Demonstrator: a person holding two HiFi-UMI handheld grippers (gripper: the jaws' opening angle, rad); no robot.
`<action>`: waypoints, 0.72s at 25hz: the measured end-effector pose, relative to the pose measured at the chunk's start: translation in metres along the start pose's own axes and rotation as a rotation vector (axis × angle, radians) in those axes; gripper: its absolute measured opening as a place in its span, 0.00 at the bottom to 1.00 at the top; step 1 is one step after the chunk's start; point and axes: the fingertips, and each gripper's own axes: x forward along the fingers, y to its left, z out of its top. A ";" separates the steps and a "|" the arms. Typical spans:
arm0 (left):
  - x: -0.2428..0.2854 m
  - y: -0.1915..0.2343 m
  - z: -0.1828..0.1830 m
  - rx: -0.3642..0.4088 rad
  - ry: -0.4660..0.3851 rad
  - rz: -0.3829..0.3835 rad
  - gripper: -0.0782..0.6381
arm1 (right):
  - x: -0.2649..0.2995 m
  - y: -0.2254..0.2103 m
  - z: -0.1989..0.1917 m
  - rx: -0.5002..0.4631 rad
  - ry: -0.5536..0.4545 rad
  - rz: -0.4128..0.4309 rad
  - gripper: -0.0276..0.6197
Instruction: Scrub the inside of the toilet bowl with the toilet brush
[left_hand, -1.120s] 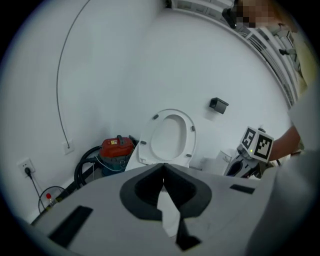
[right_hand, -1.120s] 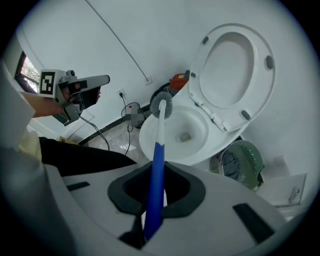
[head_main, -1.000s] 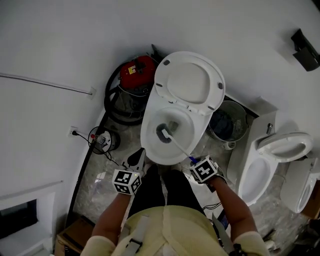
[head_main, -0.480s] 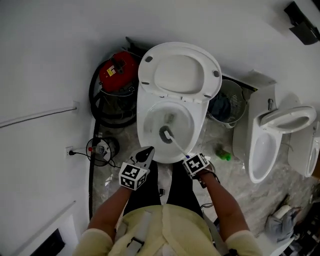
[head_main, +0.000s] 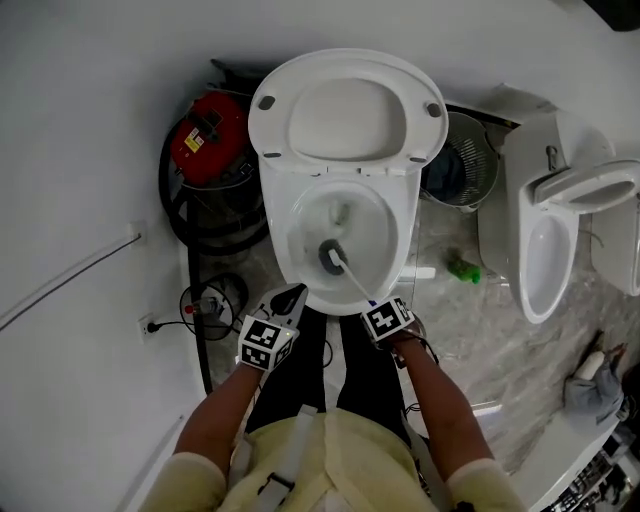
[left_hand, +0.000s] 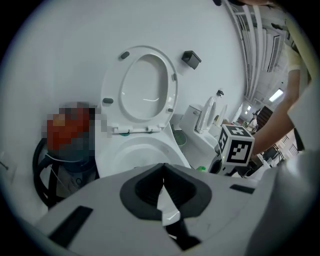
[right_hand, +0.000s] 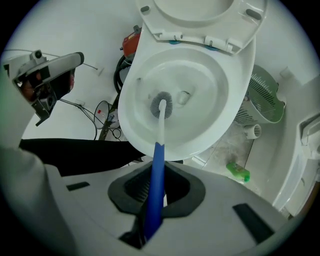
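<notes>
The white toilet bowl (head_main: 290, 262) stands with its lid (head_main: 345, 115) raised. In the right gripper view the toilet brush (right_hand: 161, 105) has its grey head on the bowl's inner wall, just near of the drain. Its white shaft turns into a blue handle (right_hand: 156, 185), and my right gripper (right_hand: 155, 192) is shut on that handle. In the head view the brush head (head_main: 331, 256) lies in the near half of the bowl, with my right gripper (head_main: 373, 302) at the bowl's front rim. My left gripper (head_main: 292, 296) hovers by the front left rim, shut with nothing in it (left_hand: 162, 186).
A red machine (head_main: 205, 140) with a black hose stands left of the toilet. A grey mesh bin (head_main: 465, 160) is to its right, and a green bottle (head_main: 463, 268) lies on the marble floor. A second white fixture (head_main: 550, 245) is farther right. Cables (head_main: 205, 305) lie at the left.
The brush head has slid from beside the drain toward the near wall of the bowl. The head view has swung, so the toilet now sits higher and more upright in the picture.
</notes>
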 end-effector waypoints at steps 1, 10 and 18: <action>0.002 0.002 -0.004 -0.002 0.008 0.000 0.13 | 0.004 0.002 0.000 0.016 -0.002 0.007 0.12; 0.022 0.012 -0.023 -0.071 0.011 0.019 0.13 | 0.029 0.015 0.008 0.090 0.032 0.086 0.12; 0.032 0.006 -0.033 -0.090 -0.006 0.022 0.13 | 0.040 0.017 0.046 0.052 -0.020 0.093 0.12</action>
